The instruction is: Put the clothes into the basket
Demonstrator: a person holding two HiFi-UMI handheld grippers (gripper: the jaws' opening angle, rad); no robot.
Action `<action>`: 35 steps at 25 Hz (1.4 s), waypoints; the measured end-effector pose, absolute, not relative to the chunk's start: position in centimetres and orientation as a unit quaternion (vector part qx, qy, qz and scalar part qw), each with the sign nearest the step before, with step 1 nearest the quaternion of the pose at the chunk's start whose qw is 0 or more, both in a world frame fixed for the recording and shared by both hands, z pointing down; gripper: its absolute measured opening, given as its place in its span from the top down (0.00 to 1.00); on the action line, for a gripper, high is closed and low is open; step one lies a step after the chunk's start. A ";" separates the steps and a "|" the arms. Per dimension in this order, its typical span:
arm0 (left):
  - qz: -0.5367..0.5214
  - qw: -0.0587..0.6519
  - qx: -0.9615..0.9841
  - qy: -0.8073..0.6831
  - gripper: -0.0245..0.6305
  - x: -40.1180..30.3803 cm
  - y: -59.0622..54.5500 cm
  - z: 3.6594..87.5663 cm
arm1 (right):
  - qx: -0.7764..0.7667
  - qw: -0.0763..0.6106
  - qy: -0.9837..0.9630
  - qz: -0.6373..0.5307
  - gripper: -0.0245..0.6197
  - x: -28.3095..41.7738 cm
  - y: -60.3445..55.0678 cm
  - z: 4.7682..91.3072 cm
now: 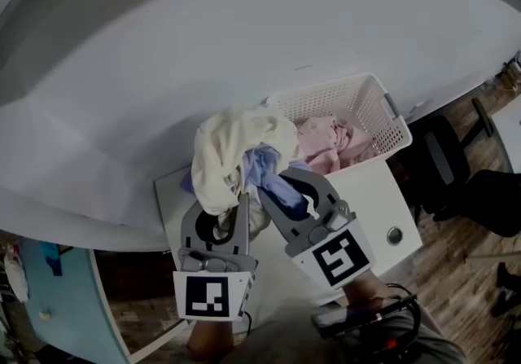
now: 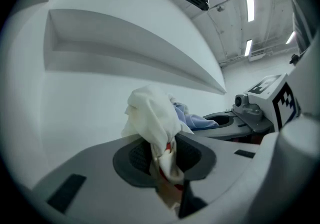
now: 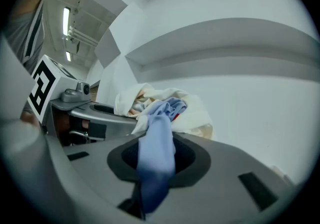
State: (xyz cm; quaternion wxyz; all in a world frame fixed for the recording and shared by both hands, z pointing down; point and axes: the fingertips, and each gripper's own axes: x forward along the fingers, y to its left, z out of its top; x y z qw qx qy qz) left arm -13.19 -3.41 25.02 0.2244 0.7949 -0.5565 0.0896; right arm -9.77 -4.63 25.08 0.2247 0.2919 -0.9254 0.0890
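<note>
Count on site: 2 grippers, 3 garments, 1 basket, 1 table.

Left gripper (image 2: pixel 162 155): your jaws are nearly together, pinching a fold of the cream garment (image 2: pixel 152 113). A red edge shows at the pinch. Cloth bunches up above the jaws.

Right gripper (image 3: pixel 155 158): jaws likewise nearly together, pinching a strip of the blue garment (image 3: pixel 157 138), which runs down between them and out below.

Cream and blue garments sit tangled as 1 bundle, the blue tucked under and to the right of the cream. You hold the bundle clear of the table (image 1: pixel 366 199), w/ both grippers side by side beneath it, angled inward toward each other. Each gripper carries 1 marker cube, 2 in all.

Basket (image 1: pixel 395 122): white, perforated walls, upright at the table's far right corner. It holds 1 pink garment (image 1: pixel 326 142), lying crumpled inside.

Position of held bundle: just left of the basket; in head view it overlaps the basket's near-left corner. Contact w/ the rim can't be told. Neither held garment is inside the basket.
</note>
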 end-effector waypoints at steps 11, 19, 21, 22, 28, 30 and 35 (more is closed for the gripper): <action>0.053 0.216 0.866 -0.449 0.83 3.4 -9.4 23.8 | 0.425 0.249 -0.867 0.081 0.83 7.1 -9.8 23.6; 0.068 0.243 0.867 -0.429 0.83 7.0 -11.1 27.5 | 0.435 0.266 -0.854 0.105 0.82 10.7 -11.3 27.3; 0.074 0.253 0.865 -0.427 0.83 7.3 -11.5 28.6 | 0.433 0.272 -0.852 0.115 0.82 11.1 -11.7 28.3; 0.078 0.256 0.864 -0.427 0.83 7.4 -11.7 29.1 | 0.432 0.278 -0.850 0.119 0.82 11.2 -11.9 28.9; 0.146 0.283 0.836 -0.447 0.75 7.0 -12.5 33.8 | 0.432 0.358 -0.815 0.144 0.68 12.7 -12.9 33.7; 0.169 0.283 0.830 -0.449 0.67 6.5 -12.5 34.6 | 0.433 0.367 -0.809 0.154 0.59 13.0 -12.9 34.5; 0.171 0.299 0.822 -0.454 0.66 5.8 -11.8 35.3 | 0.426 0.382 -0.803 0.167 0.58 12.9 -12.0 35.4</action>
